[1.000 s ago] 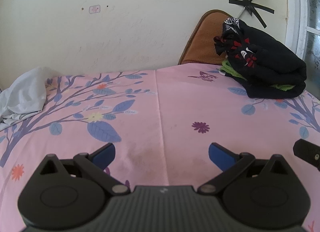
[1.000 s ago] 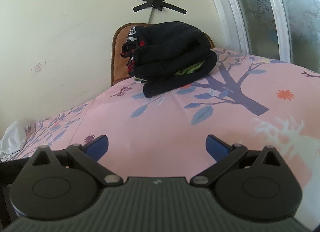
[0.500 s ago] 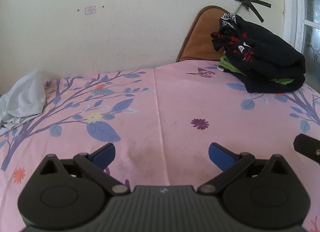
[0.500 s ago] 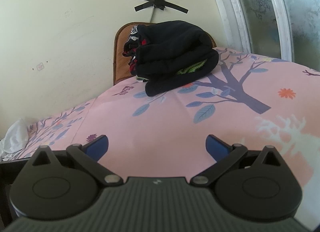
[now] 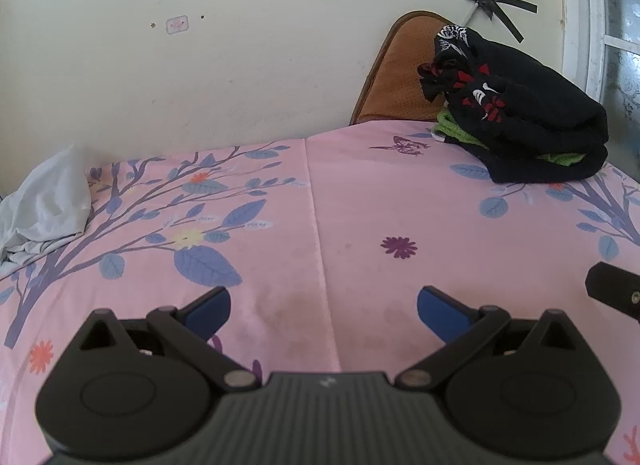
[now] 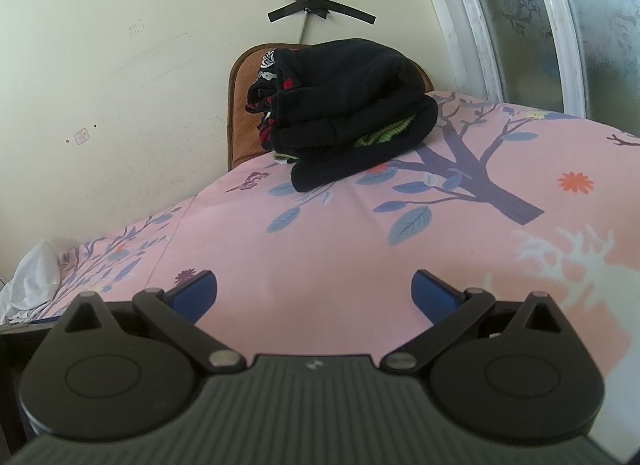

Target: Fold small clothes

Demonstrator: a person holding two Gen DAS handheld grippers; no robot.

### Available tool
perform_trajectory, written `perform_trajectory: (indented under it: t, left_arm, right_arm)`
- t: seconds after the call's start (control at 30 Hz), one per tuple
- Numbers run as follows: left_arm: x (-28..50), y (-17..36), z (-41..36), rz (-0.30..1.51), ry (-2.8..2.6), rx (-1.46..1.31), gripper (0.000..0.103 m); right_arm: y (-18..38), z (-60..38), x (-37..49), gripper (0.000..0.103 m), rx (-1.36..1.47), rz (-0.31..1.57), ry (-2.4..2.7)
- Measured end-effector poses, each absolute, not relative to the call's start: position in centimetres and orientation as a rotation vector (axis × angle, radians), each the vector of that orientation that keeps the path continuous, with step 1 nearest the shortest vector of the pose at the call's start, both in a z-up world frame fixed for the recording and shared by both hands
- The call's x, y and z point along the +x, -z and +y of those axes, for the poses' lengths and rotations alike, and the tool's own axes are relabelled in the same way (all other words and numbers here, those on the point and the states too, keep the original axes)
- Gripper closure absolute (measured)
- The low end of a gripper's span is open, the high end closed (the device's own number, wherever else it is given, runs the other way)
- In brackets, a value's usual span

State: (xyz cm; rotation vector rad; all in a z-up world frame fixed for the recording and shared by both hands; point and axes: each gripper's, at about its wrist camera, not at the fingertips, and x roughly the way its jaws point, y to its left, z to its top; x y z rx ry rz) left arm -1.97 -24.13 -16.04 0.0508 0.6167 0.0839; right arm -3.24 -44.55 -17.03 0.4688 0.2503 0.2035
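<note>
**Both grippers empty over a bare stretch of cloth**

A pale wall and a frosted window [image 6: 580, 25] frame a table covered by a pink floral cloth [image 5: 360, 205]. The left gripper [image 5: 323, 307] hangs low over the cloth with its jaws spread wide and nothing between the 2 blue fingertips [image 5: 208, 307]. The right gripper [image 6: 314, 291] is likewise wide apart and empty, and a black part of it shows at the right edge of the left wrist view.

Ahead of both, the cloth is bare. Farther out, at the far right corner, sits a pile of dark clothes [image 6: 348, 121], black pieces with red and white print and a green garment [image 5: 452, 129] sandwiched in the pile. It looks already folded and stacked, leaning near a brown chair back [image 5: 400, 77]. Well apart, at the far left edge, lies a crumpled white garment [image 5: 44, 201], which is probably the next piece to fold.

The step in hand appears to be fetching that garment. To do it well, the left gripper should reach across, pinch a single layer at an edge or corner rather than a bunched handful, and draw it to the bare middle. The right gripper should then take the opposite corner so the fabric can be spread flat before any fold.
</note>
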Motion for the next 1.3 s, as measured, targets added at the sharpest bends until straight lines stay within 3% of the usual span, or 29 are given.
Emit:
perform_trajectory:
  t: [1.3]
  left_arm:
    - [-1.78,16.23,-23.42,0.656,-0.142,0.041,0.0]
  right_arm:
    - [16.96,-44.34,-3.14,0.0,0.463,0.261,-0.215]
